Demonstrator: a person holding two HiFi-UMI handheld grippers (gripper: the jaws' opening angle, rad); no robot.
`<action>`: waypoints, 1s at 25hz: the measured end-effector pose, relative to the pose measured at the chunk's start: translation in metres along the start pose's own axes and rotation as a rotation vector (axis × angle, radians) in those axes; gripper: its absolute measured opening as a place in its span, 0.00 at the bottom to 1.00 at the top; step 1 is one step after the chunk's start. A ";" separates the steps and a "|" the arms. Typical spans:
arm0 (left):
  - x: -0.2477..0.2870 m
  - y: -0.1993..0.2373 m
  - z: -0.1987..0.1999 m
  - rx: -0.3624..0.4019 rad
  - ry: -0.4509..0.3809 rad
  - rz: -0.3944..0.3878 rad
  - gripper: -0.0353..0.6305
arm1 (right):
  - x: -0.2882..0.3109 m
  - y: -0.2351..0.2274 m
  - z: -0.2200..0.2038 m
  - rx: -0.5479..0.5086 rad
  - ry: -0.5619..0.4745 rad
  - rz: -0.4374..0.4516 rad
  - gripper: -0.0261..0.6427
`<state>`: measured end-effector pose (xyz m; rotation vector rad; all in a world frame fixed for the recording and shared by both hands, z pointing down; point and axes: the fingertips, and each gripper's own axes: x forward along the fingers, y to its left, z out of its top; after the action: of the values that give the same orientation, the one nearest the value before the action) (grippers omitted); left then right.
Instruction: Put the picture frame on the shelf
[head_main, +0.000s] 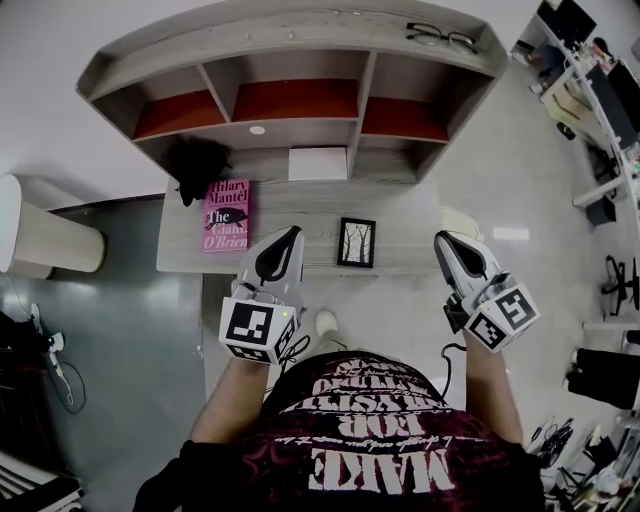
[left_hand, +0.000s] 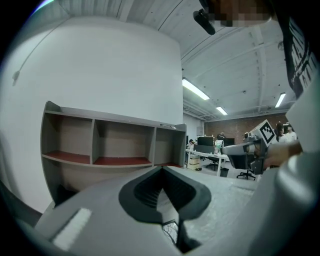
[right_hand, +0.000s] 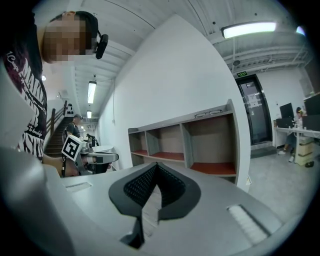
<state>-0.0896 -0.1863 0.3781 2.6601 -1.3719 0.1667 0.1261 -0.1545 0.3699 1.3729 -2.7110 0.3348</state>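
The picture frame (head_main: 357, 242), small and black with a pale tree drawing, lies flat on the grey desk (head_main: 400, 215) near its front edge. Behind the desk stands the grey shelf (head_main: 300, 100) (left_hand: 115, 145) (right_hand: 190, 140), three bays with red-brown boards, all bare. My left gripper (head_main: 288, 238) (left_hand: 162, 167) hovers over the desk's front edge just left of the frame, jaws together and holding nothing. My right gripper (head_main: 446, 243) (right_hand: 157, 164) is level with it to the right of the frame, also shut and empty. Neither gripper touches the frame.
A pink book (head_main: 226, 215) lies on the desk's left part, with a black object (head_main: 197, 165) behind it. A white box (head_main: 318, 163) stands under the middle bay. Glasses (head_main: 441, 37) rest on the shelf top. Office desks and chairs (head_main: 600, 110) are off to the right.
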 end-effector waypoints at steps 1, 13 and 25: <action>0.005 0.002 0.001 -0.003 -0.002 -0.009 0.05 | 0.002 -0.003 0.002 0.000 0.000 -0.007 0.08; 0.057 -0.017 0.001 0.003 0.020 -0.171 0.05 | 0.014 0.009 -0.005 -0.018 0.020 -0.041 0.08; 0.077 -0.004 -0.028 -0.020 0.109 -0.104 0.05 | 0.030 -0.040 -0.021 0.042 0.027 -0.026 0.08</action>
<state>-0.0429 -0.2410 0.4183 2.6554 -1.1933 0.2799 0.1399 -0.1962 0.4018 1.4024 -2.6769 0.4072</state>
